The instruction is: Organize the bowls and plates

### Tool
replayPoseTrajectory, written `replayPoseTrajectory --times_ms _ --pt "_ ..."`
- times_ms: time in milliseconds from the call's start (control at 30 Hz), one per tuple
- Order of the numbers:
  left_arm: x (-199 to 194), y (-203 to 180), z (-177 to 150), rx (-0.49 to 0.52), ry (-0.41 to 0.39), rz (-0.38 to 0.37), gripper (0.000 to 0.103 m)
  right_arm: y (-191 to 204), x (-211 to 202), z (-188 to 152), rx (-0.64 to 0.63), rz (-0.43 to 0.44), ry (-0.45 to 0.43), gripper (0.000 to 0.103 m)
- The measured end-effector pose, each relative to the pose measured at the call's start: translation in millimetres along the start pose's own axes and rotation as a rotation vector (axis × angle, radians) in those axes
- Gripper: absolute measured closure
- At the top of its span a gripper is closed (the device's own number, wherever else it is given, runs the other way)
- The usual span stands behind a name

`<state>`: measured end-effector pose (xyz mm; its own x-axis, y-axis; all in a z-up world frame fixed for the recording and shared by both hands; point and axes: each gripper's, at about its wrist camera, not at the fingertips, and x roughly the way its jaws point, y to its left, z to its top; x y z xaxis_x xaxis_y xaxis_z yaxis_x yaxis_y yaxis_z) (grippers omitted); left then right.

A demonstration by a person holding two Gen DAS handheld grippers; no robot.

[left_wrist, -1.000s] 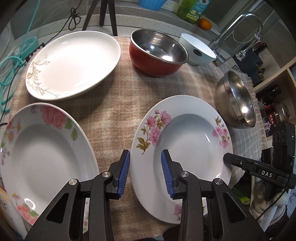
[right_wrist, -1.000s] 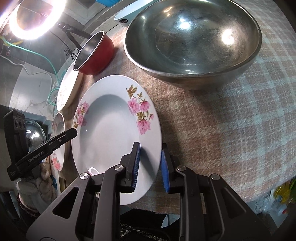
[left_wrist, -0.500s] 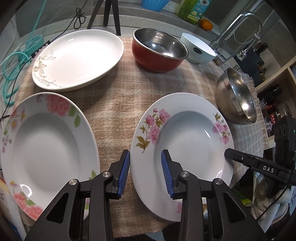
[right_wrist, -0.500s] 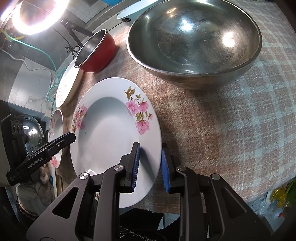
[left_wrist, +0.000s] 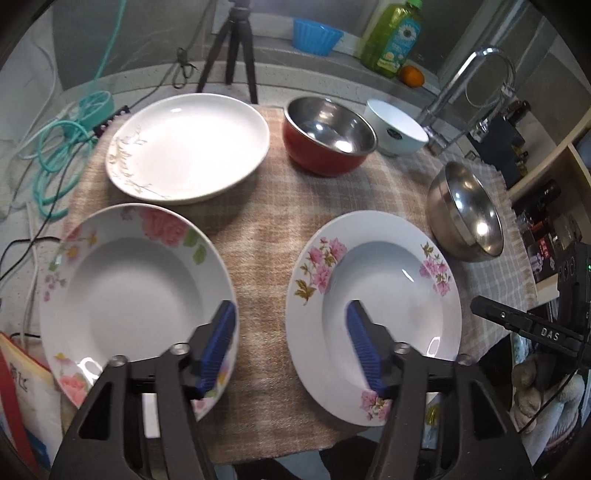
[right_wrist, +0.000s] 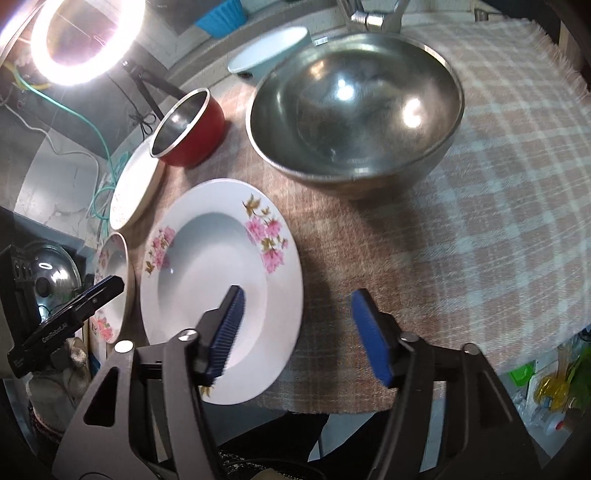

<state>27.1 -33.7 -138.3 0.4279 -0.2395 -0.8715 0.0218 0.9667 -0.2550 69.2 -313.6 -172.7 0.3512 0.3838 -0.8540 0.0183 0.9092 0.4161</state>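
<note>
On the left side of the checked cloth [left_wrist: 258,236] that covers the bench, a rose-patterned plate [left_wrist: 133,295] lies nearest the camera, its near rim reaching the cloth's near edge, and a plain white plate [left_wrist: 188,147] with a thin sprig pattern lies flat beyond it at the far left. A coil of teal cable [left_wrist: 62,162] rests just off the cloth to the left of that plate. The left gripper [left_wrist: 291,343] hovers over the bare strip of cloth between the two near plates, its jaws spread wide and holding nothing; one blue pad overlaps the rose-patterned plate's rim in the view and the other overlaps the pink-flowered plate [left_wrist: 373,314], which lies flat right of centre. Far beyond the middle stands a red bowl [left_wrist: 328,136] with a steel inside, and just to its right a white bowl [left_wrist: 397,129], both upright. Behind them on the ledge are a blue tub [left_wrist: 317,35], a green bottle [left_wrist: 391,37] and an orange [left_wrist: 412,75]. To the right, near the cloth's edge, sits a large steel bowl [left_wrist: 469,214]. In the right wrist view the right gripper [right_wrist: 295,328] also has its jaws wide apart and empty, one pad over the pink-flowered plate's well, the other over bare cloth just right of its rim, with the steel bowl beyond.
</note>
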Motion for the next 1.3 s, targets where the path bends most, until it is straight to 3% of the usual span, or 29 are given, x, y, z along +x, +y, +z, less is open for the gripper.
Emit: replayPoseTrajectory --times_ms 67,267,800,1200,1300 --pt "-7.2 5.7 0.0 -0.017 -0.017 0.003 0.032 7.4 -5.3 2.0 -0.02 0.006 -0.023 0.018" --pt "-24.5 27.6 -2.0 -0.075 -0.06 0.041 0.031 42.0 -10.3 7.9 -0.125 0.032 -0.054 0.008" --pt "-52.6 121.1 -25.3 -0.268 -0.122 0.176 0.031 150.8 29.3 18.4 -0.347 0.124 -0.013 0.008" --pt "-43.6 154.1 -36.4 -0.348 -0.102 0.157 0.032 208.6 84.1 16.5 -0.472 0.162 0.106 0.008" --pt "-40.2 158.9 -35.4 -0.356 -0.095 0.157 0.033 218.7 99.0 16.1 -0.49 0.159 0.135 0.017"
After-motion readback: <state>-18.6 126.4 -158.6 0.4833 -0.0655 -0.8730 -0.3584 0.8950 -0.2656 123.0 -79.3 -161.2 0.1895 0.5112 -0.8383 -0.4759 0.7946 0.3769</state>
